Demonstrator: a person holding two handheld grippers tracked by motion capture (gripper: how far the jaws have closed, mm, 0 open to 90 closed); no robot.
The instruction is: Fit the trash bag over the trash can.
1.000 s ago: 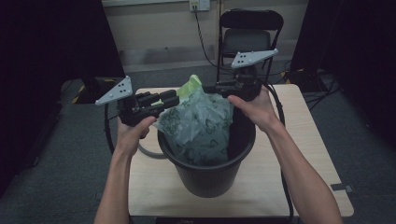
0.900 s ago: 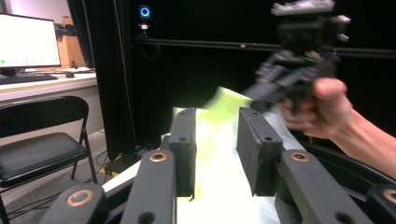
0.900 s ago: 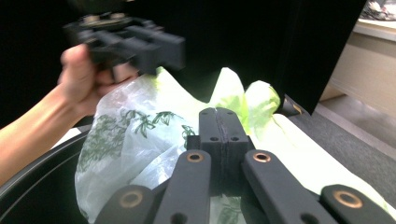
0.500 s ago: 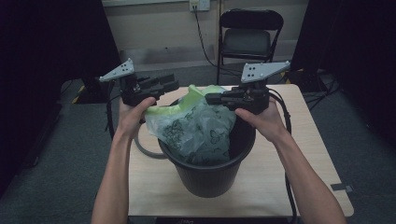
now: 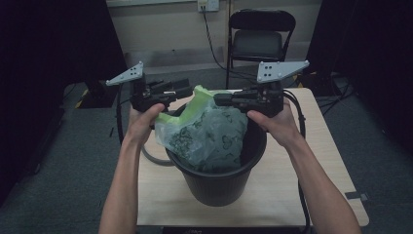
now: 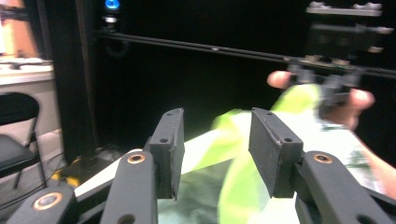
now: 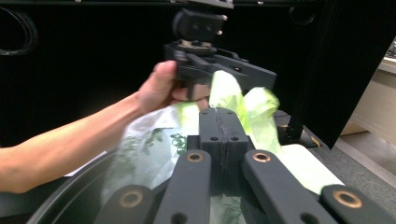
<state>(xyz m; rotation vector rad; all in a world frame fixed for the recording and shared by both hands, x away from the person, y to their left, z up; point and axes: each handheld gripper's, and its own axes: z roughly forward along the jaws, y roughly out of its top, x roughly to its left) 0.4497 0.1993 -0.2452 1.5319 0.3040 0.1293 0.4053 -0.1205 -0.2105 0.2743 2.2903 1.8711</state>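
High view: above the person's side, looking forward and down on the table (image 5: 311, 161).
Left gripper view: close along its jaws, toward the dark wall.
Right gripper view: close, facing the opposite way.
Shared: the green bag (image 5: 207, 129) (image 6: 243, 186) (image 7: 154, 144), at each frame's centre.

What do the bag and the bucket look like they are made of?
The bag: thin plastic film, it seems, translucent with a green edge and leaf print; it crumples and folds softly. The bucket: probably moulded plastic, black and matt, with a smooth rolled rim; metal cannot be ruled out.
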